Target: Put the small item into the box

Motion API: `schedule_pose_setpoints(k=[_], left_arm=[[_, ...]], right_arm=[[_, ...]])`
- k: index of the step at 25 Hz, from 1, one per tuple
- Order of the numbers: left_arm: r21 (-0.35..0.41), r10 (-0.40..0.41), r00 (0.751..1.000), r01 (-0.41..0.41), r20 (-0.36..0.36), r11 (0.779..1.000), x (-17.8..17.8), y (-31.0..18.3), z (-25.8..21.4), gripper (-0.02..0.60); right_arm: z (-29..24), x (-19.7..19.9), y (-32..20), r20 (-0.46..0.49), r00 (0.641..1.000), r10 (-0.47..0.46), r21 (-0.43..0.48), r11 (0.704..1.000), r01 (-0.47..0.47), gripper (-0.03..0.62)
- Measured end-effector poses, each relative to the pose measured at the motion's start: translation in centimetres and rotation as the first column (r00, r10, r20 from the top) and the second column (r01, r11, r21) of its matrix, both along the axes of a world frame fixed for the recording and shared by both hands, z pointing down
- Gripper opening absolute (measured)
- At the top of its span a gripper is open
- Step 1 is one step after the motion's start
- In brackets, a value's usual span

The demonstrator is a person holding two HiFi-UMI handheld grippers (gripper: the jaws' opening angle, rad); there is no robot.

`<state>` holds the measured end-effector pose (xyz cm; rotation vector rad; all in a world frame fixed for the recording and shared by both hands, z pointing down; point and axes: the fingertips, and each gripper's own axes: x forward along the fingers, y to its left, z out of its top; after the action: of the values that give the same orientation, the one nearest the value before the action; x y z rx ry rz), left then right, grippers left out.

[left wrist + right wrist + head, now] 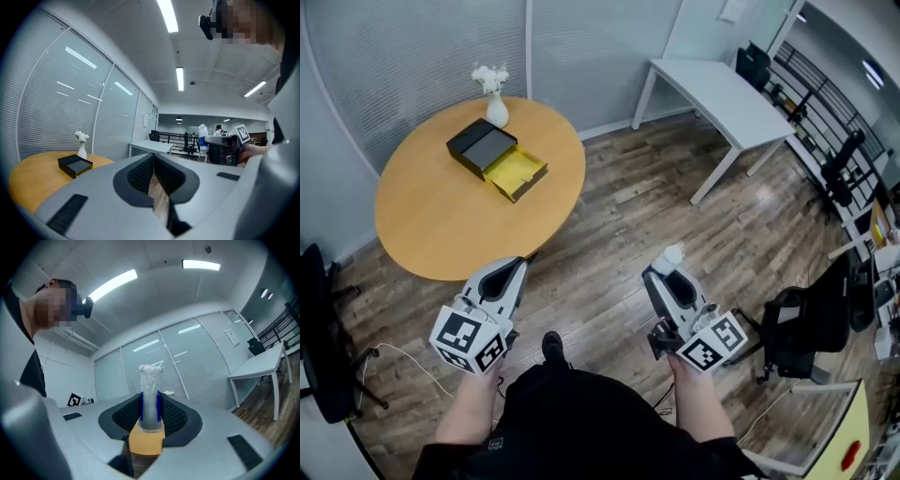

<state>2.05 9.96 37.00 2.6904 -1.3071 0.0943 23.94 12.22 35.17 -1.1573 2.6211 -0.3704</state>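
On the round wooden table (441, 220) an open box (497, 159) lies with a black half and a yellow half; in the left gripper view the box (75, 164) sits at the left. My right gripper (667, 269) is over the floor, short of the table, shut on the small item (672, 254), a white and blue wrapped packet. In the right gripper view the small item (150, 399) stands upright between the pads of the right gripper (150, 417). My left gripper (518, 269) hangs near the table's near edge, shut with nothing in it (153, 161).
A white vase of flowers (495, 105) stands just behind the box. A white desk (722, 94) is at the back right. Black office chairs stand at the right (811, 323) and the far left (319, 328). A cable (394, 354) trails on the wooden floor.
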Motion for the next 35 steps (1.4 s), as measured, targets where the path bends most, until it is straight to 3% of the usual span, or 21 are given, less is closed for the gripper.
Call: schedule_pose_setpoints(k=[8,16,25,35], left_arm=[[0.014,-0.022,0.999,0.022,-0.033,1.000,-5.4,-6.6,-0.4,0.018],[0.013,-0.053,0.997,0.054,-0.052,0.998,-9.0,-9.4,-0.3,0.018],[-0.009,-0.131,0.991,0.130,-0.032,0.991,-11.0,-11.0,1.0,0.018],[-0.036,-0.248,0.969,0.249,0.010,0.968,-11.1,-18.9,1.8,0.018]], right_arm=[[-1.1,-4.1,-7.0,-0.032,0.999,0.005,0.001,1.000,-0.005,0.137],[-2.1,-7.1,-10.5,-0.039,0.999,-0.016,-0.001,1.000,0.016,0.137],[-0.9,-9.2,-14.6,-0.012,0.995,-0.096,-0.010,0.995,0.096,0.138],[1.0,-9.7,-25.8,0.038,0.976,-0.217,-0.039,0.975,0.218,0.137]])
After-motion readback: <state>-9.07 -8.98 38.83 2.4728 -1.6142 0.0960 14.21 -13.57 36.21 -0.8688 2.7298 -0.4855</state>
